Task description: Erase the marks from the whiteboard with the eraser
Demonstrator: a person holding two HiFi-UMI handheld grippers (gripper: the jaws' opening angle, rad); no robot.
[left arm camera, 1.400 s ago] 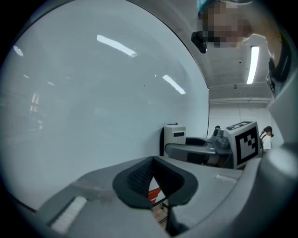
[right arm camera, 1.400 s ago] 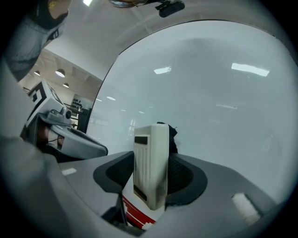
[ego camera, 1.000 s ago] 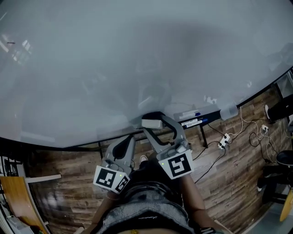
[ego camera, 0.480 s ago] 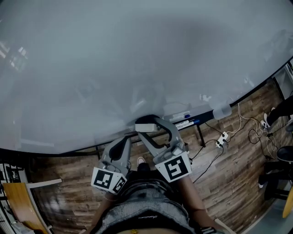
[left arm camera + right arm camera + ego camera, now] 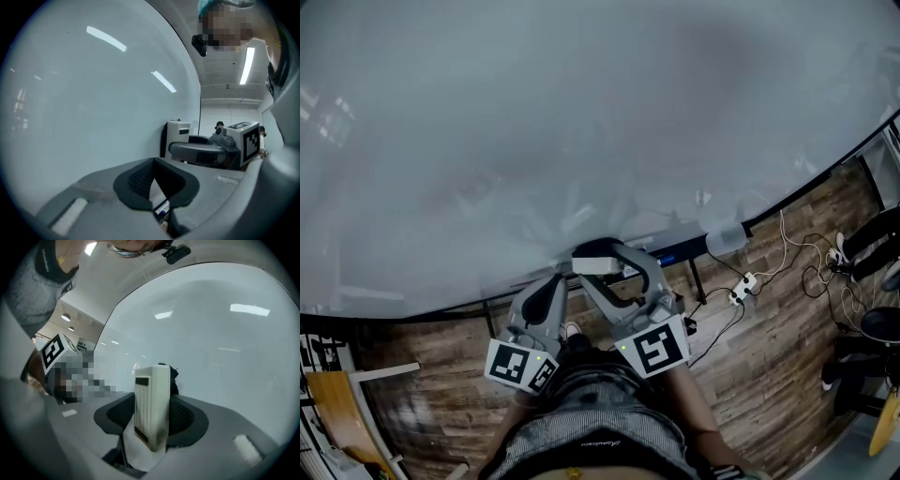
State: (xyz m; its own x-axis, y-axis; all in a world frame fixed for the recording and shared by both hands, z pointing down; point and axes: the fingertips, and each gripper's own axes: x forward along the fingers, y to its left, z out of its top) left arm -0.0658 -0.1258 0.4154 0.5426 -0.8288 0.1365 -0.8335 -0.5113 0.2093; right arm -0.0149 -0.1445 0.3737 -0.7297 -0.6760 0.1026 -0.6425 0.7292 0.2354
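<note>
The whiteboard [image 5: 581, 122] fills the upper head view, and I see no marks on it. My right gripper [image 5: 602, 255] is shut on the white eraser [image 5: 598, 265], held at the board's lower edge. In the right gripper view the eraser [image 5: 152, 408] stands upright between the dark pads [image 5: 185, 417], its black felt side turned towards the whiteboard [image 5: 225, 333]. My left gripper [image 5: 555, 286] hangs just left of it and lower, shut and empty. In the left gripper view that gripper [image 5: 157, 185] points along the whiteboard [image 5: 93, 93], with the eraser [image 5: 179, 133] ahead of it.
A marker tray [image 5: 675, 251] with pens runs under the board's lower edge, and a pale cylinder [image 5: 727, 238] lies at its right end. A power strip and cables [image 5: 741, 289] lie on the wooden floor [image 5: 769, 375]. Dark objects [image 5: 872, 234] sit at the far right.
Both grippers have shifted slightly left along the board's lower edge. The eraser stays clamped in the right gripper. The tray and cables have slid left in view.
</note>
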